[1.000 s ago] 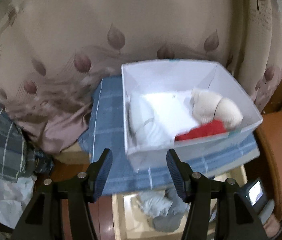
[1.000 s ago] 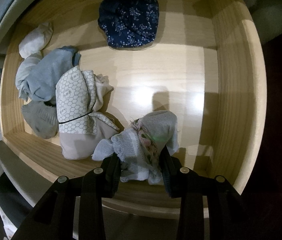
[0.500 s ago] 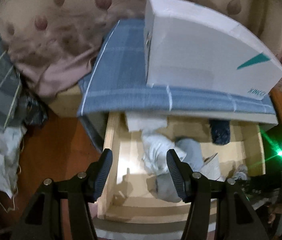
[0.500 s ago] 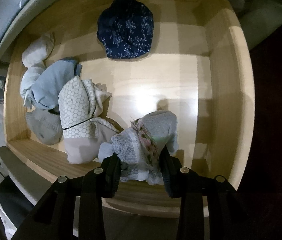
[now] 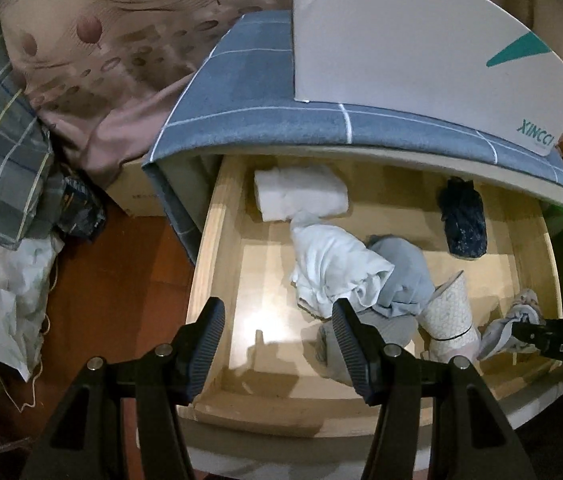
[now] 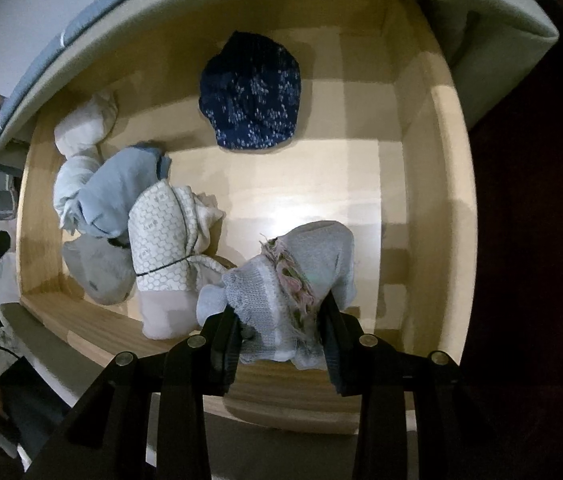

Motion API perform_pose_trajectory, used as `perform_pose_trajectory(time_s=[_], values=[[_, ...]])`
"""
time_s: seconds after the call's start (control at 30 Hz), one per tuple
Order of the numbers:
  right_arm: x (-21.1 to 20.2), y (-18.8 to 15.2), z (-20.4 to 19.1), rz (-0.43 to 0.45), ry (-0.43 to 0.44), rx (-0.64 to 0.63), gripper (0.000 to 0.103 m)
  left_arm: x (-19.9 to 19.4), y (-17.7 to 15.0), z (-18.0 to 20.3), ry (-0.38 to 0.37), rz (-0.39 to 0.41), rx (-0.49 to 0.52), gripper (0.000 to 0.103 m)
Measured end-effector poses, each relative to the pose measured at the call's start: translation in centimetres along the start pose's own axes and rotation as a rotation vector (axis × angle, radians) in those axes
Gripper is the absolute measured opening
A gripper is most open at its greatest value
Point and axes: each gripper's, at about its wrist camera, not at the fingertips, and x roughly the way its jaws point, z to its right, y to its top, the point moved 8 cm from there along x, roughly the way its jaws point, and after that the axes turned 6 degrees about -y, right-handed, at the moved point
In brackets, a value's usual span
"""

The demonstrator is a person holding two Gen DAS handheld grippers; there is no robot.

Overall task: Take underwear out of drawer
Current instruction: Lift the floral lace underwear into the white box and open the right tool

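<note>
An open wooden drawer (image 5: 217,240) holds a scatter of rolled and crumpled underwear. The right gripper (image 6: 281,332) points steeply down at the drawer's near right corner, its fingers (image 6: 227,334) clenched on a grey knitted piece with a pink frilled edge (image 6: 293,272), which bulges up between the pads just above the front board. The left gripper (image 5: 277,344) hangs over the bare left part of the drawer floor, fingers (image 5: 207,336) spread wide and grasping nothing, its right finger just in front of a crumpled white garment (image 5: 333,268). Beside that lie a pale blue piece (image 6: 121,192), a honeycomb-patterned white bundle (image 6: 161,236) and a grey roll (image 6: 97,268), all bunched together left of centre. A folded white roll (image 5: 301,196) sits at the back left, and a dark navy speckled bundle (image 6: 251,92) lies apart at the back. Above the drawer, a white box with a teal mark (image 5: 421,40) stands on a blue checked cloth (image 5: 249,96).
</note>
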Motion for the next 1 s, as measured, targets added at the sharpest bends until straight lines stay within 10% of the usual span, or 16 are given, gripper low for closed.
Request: perform_pose_trajectory(time_s=[0.7,1.0], values=[[-5.1,1.0,-0.1,0.140,-0.025,-0.026,0.033,-0.4,0.1,-1.7,-0.033,0.025,-0.120,0.057],[-14.4,4.7,-1.4,0.311,-0.008,-0.051,0.033,-0.4,0.1,-2.2,-0.030,0.031,-0.145,0.057]])
